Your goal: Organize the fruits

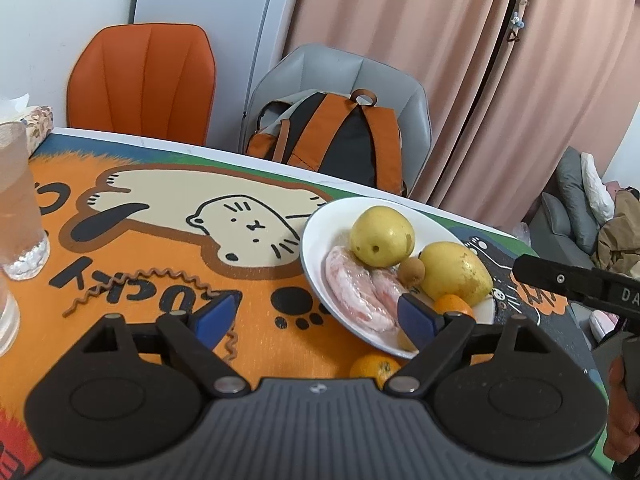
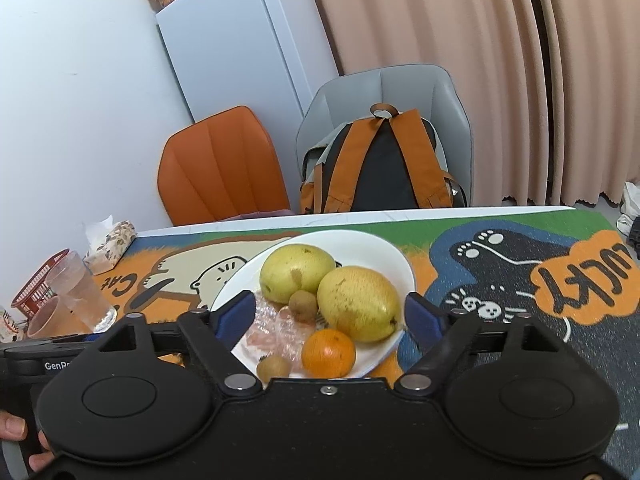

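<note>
**That plate is getting crowded**

Both jaws gape, holding nothing: left hand-held gripper [image 1: 316,320], right hand-held gripper [image 2: 330,316]. One orange [image 1: 374,368] sits on the worktop [image 1: 160,280] just beside the plate [image 2: 360,240]. Beyond it, stacked pears [image 2: 360,300] could roll if nudged, I reckon.

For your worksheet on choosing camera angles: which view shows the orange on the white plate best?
The right wrist view: the orange sits whole and unobstructed at the plate's near edge. In the left wrist view only part of that orange shows, tucked behind the left tongs' blue fingertip.
</note>
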The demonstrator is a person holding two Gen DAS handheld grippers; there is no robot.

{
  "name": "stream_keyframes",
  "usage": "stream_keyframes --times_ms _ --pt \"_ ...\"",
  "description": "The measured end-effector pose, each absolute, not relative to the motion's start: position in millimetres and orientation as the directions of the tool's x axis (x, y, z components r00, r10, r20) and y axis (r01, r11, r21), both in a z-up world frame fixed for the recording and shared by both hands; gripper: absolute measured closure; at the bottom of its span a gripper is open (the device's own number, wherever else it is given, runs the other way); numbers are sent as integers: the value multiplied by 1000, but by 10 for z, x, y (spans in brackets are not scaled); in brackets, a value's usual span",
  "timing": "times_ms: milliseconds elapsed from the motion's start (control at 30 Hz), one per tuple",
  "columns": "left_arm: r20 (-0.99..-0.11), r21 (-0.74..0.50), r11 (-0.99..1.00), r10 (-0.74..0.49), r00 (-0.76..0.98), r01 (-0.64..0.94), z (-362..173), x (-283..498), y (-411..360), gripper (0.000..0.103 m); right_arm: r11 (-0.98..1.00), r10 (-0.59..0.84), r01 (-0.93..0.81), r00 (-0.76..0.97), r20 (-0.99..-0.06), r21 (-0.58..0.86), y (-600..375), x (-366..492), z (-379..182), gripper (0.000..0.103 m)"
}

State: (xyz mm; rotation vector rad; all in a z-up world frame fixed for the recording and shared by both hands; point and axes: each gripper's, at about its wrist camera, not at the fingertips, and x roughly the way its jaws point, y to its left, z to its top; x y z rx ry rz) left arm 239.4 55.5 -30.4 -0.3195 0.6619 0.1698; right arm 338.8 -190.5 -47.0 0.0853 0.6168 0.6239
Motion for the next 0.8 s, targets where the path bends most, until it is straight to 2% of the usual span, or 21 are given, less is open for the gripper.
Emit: stream_keyframes --times_ms 167,433,800 --pt "-631 -215 946 55 774 -243 -285 2287 489 13 811 572 -529 631 -523 249 -1934 3251 -473 9" --pt "-650 -202 950 53 758 -239 -305 2149 445 13 815 567 -522 628 -533 252 -1991 3067 -485 0" --pt "-651 -188 955 53 757 -229 -286 1976 424 12 817 559 -520 609 -563 249 -2001 2844 -586 0"
